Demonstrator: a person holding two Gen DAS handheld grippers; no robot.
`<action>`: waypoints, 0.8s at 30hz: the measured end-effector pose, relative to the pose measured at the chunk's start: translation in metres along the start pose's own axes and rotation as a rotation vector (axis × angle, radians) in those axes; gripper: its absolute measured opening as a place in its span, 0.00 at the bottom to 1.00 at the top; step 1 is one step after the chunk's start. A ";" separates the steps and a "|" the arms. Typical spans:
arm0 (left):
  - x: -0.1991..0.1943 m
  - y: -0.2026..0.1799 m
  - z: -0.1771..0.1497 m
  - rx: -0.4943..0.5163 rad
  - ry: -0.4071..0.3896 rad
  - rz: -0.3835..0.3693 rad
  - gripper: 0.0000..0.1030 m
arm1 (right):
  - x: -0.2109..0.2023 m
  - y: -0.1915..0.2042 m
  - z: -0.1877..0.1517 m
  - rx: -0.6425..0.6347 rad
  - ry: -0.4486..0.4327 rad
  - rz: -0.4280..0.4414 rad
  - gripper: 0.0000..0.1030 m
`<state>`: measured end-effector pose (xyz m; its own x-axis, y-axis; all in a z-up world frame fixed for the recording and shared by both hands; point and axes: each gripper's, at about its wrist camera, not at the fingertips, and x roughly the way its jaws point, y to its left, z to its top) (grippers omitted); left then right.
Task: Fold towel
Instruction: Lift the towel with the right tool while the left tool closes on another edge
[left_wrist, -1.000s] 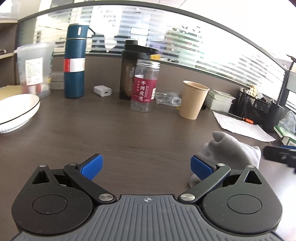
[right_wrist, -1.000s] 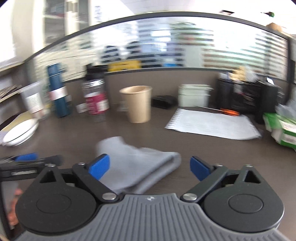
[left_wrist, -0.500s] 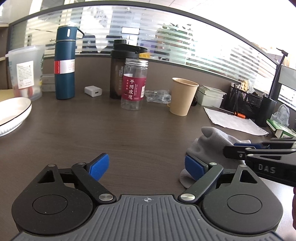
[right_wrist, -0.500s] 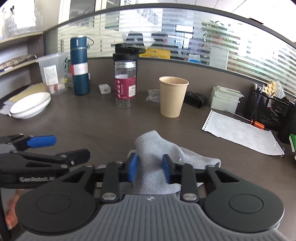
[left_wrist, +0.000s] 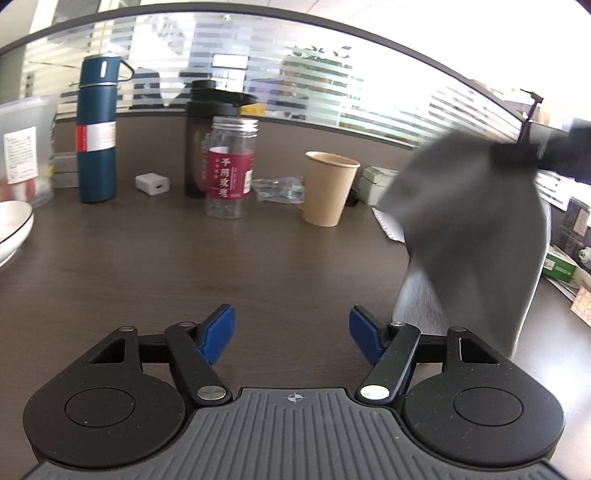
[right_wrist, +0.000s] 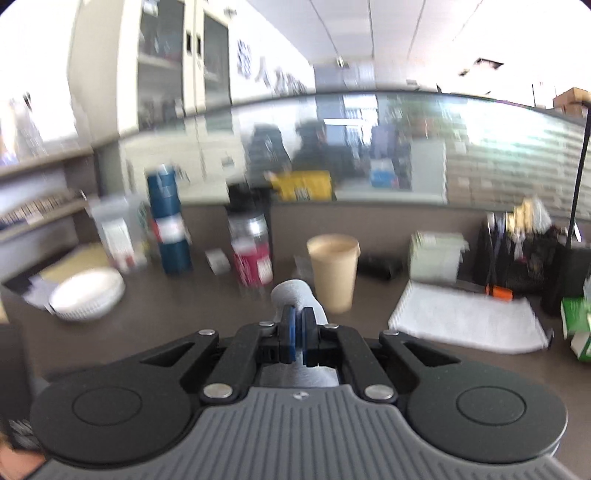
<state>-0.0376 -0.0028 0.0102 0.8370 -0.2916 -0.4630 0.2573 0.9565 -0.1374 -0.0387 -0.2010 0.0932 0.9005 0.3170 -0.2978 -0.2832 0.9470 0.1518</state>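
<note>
The grey towel (left_wrist: 476, 236) hangs in the air at the right of the left wrist view, blurred, its lower end near the dark table (left_wrist: 221, 266). My right gripper (right_wrist: 297, 328) is shut on the towel (right_wrist: 293, 290), a bunched corner sticking out past the blue pads; it also shows high at the right in the left wrist view (left_wrist: 517, 151). My left gripper (left_wrist: 291, 328) is open and empty, low over the table, just left of the hanging towel.
At the back stand a blue flask (left_wrist: 98, 133), a dark shaker (left_wrist: 207, 136), a clear jar with a red label (left_wrist: 231, 170) and a paper cup (left_wrist: 328, 188). A white bowl (left_wrist: 11, 229) is at the left. Paper sheet (right_wrist: 465, 317) and desk organiser (right_wrist: 524, 258) are at the right.
My right gripper has closed fully on the towel and lifted it up off the table. The left gripper stays open and has moved little.
</note>
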 end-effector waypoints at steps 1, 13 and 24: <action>-0.001 0.000 -0.001 -0.003 -0.005 -0.005 0.72 | -0.007 0.000 0.004 0.006 -0.017 0.015 0.04; -0.014 -0.013 -0.007 -0.005 -0.013 -0.027 0.72 | -0.004 -0.083 -0.043 0.207 0.191 -0.177 0.23; -0.014 -0.058 -0.020 0.148 0.038 -0.125 0.67 | -0.003 -0.040 -0.069 0.037 0.260 -0.112 0.28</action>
<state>-0.0740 -0.0538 0.0074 0.7763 -0.4050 -0.4831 0.4286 0.9011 -0.0667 -0.0527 -0.2362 0.0229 0.8094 0.2179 -0.5454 -0.1700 0.9758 0.1375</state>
